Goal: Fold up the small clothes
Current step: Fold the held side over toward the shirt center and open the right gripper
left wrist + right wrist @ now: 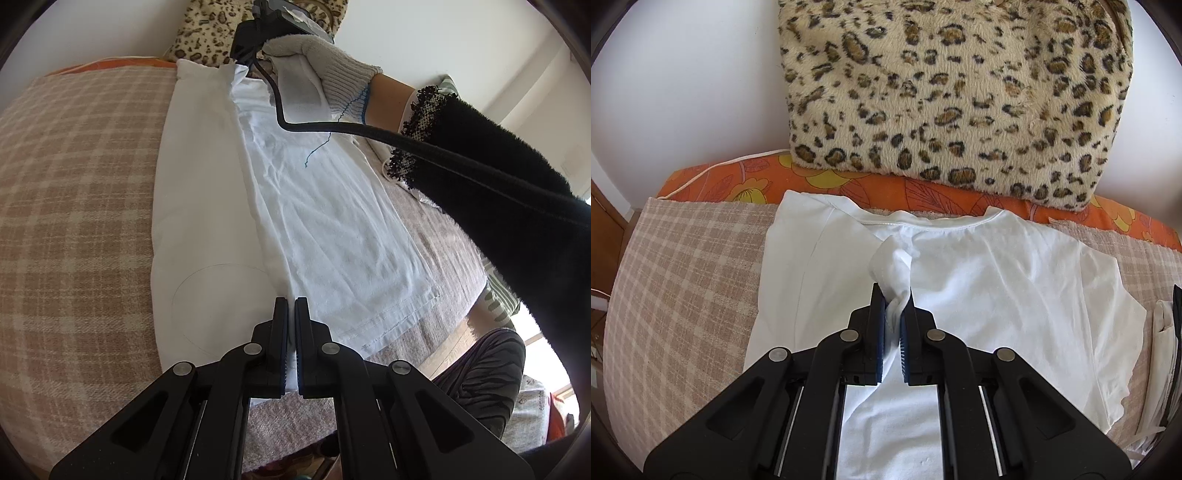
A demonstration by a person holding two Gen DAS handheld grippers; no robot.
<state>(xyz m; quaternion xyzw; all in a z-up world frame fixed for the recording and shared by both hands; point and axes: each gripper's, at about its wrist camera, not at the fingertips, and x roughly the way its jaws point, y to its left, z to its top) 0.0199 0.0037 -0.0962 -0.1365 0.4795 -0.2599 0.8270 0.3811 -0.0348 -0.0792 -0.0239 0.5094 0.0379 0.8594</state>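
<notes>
Midway through a first lengthwise fold, by the look of it; white shirt (pixel 332 221) spread on a plaid blanket (pixel 74 203) over the bed, one long side already lifted and drawn across the body, sleeves and cross-fold apparently left to do; left claw (pixel 291 306) clenched on the hem edge, cloth visible between the pads; right claw (pixel 893 295) clamped on a twisted bunch of fabric just below the collar (pixel 923 225); thin, creased cotton with stitched hem; woven, coarse blanket; plush leopard cushion (pixel 960 92) behind, on an orange floral sheet (pixel 849 184).
</notes>
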